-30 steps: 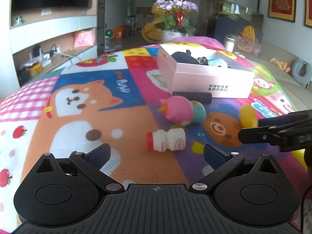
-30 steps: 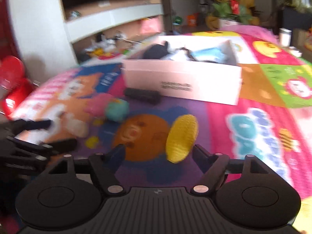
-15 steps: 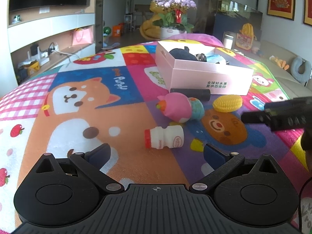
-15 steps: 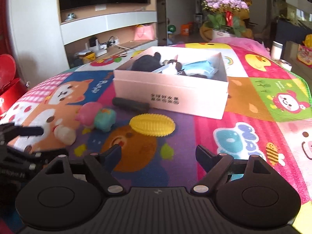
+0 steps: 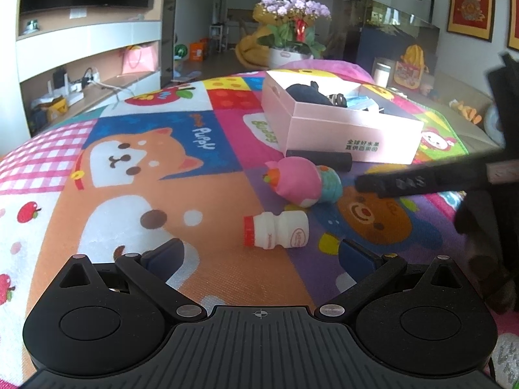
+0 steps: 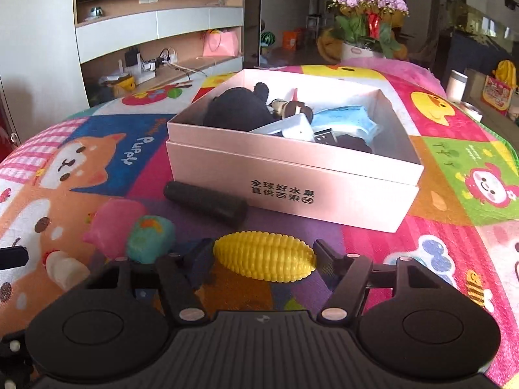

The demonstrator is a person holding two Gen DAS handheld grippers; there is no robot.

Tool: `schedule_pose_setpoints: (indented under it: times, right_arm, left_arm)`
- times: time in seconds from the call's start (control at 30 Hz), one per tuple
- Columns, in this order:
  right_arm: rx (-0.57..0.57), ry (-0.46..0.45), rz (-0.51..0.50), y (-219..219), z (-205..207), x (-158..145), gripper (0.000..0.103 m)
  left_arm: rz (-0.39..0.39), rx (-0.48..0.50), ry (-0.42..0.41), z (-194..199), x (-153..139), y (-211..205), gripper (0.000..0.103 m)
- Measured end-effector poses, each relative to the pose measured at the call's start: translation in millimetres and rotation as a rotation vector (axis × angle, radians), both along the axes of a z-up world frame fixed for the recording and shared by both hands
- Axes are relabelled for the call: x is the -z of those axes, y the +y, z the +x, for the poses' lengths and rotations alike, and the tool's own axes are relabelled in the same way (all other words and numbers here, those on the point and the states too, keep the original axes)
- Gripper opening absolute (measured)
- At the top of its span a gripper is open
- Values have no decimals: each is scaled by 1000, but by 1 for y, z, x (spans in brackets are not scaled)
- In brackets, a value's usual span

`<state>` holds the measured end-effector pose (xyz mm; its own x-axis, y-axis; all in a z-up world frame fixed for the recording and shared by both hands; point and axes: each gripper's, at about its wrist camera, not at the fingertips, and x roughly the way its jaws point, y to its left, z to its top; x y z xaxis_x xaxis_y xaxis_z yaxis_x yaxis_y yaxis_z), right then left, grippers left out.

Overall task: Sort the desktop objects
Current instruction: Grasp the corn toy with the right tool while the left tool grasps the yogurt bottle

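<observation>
Two left fingers (image 5: 162,254) stand wide apart and empty over the desk (image 5: 136,194); the small white red-capped plastic bottle (image 5: 276,229) lies on its side just ahead, cap pointing left. Right view: the right gripper (image 6: 263,257) brackets the yellow ribbed toy corn cob (image 6: 264,256), long axis crosswise, fingers at its ends; contact cannot be told. Pink open cardboard box (image 6: 292,178) lies straight ahead.

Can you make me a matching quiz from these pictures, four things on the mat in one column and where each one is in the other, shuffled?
Things:
1. toy corn
2. yogurt drink bottle
3. black cylinder
4. blue packet

Places:
A. inside the pink box
B. on its side just ahead of the left tool
C. between the right tool's fingers
D. on the mat against the box's front wall

Pairs: 1-C, 2-B, 3-D, 4-A
</observation>
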<state>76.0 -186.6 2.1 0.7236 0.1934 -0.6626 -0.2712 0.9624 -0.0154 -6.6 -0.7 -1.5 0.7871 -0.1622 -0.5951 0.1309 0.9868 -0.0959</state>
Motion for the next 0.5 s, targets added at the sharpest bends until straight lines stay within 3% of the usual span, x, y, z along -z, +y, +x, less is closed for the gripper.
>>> schedule_pose_setpoints:
  times: [0.2, 0.3, 0.5]
  right_arm:
    - [9, -19, 22, -26, -44, -6, 67]
    - [1, -73, 9, -35, -75, -7, 67]
    - [18, -158, -14, -34, -98, -6, 67]
  left_arm:
    - [21, 18, -53, -5, -6, -6, 101]
    - [28, 37, -19, 1, -5, -15, 70]
    - [69, 16, -21, 7, -5, -23, 67]
